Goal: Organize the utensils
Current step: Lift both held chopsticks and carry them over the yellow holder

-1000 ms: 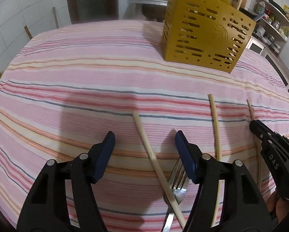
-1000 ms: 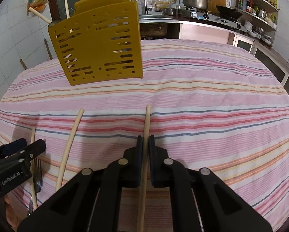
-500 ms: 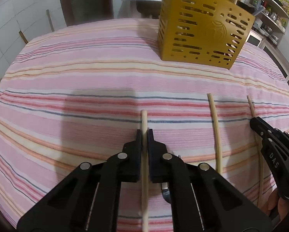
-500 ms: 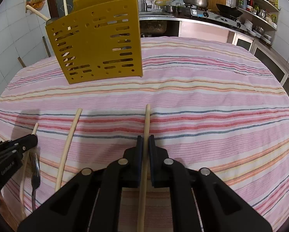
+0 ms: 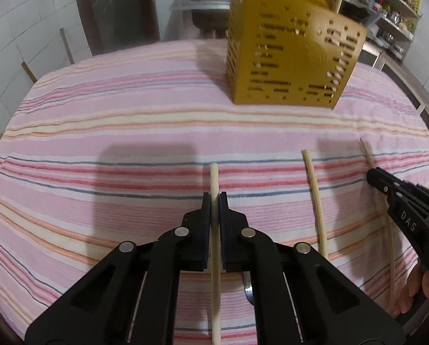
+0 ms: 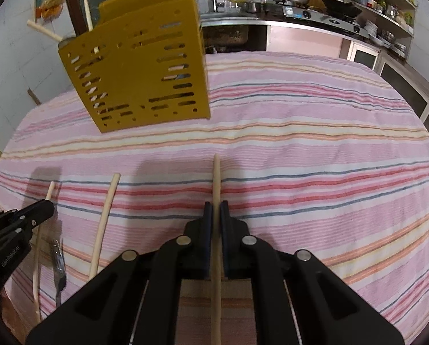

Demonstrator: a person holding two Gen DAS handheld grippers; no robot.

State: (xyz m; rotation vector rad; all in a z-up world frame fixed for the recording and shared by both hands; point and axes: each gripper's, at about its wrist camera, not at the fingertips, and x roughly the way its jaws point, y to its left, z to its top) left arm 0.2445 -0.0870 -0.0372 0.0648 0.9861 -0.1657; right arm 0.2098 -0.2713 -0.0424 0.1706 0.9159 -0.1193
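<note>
With both my jaws clamped on one chopstick each, left gripper (image 5: pixel 215 201) and right gripper (image 6: pixel 216 210), either long stick may pivot and miss the yellow holder (image 5: pixel 289 57) at 1 o'clock.

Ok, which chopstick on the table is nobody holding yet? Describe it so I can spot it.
Start from the yellow perforated plastic utensil holder standing on the pink striped tablecloth. Nearer the camera lie three pale wooden chopsticks; take the middle one. Unlike its neighbours, it lies free on the cloth between the left gripper and the right gripper, each clamped on its own stick.
</note>
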